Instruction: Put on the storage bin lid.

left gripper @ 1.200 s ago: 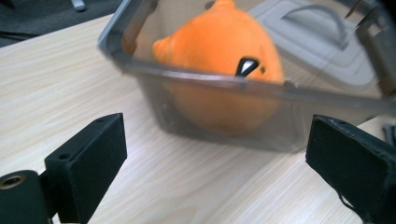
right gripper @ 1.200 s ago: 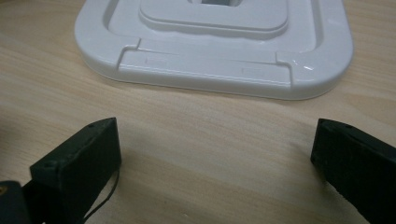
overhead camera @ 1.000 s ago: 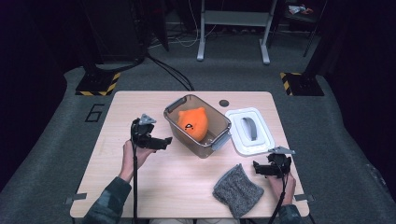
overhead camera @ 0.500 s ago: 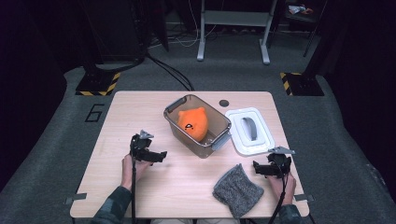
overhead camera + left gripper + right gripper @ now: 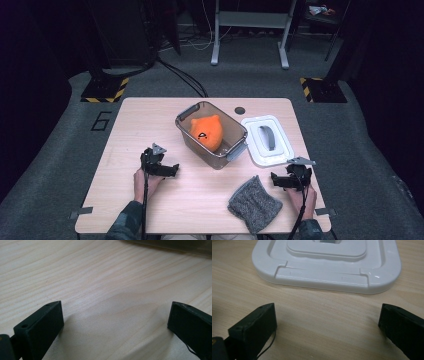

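Note:
An orange plush toy [image 5: 207,132] sits inside a clear plastic bin [image 5: 234,150] at the middle of the wooden table [image 5: 150,120]. The bin's white lid [image 5: 266,140] lies flat to its right, and its near edge [image 5: 327,275] shows in the right gripper view. A grey knitted cloth [image 5: 254,204] lies near the front edge. My left gripper [image 5: 171,170] rests low on the table left of the bin, open, with bare wood between its jaws [image 5: 115,322]. My right gripper [image 5: 278,180] sits just right of the cloth and in front of the lid, open and holding nothing [image 5: 327,327].
A small dark round spot [image 5: 240,110] marks the table behind the lid. Dark floor with cables, black stands and a grey frame surrounds the table. Bare wood lies at the table's left and front middle.
My left gripper has drawn back from beside the bin toward the front of the table and lowered. The right gripper has stayed put.

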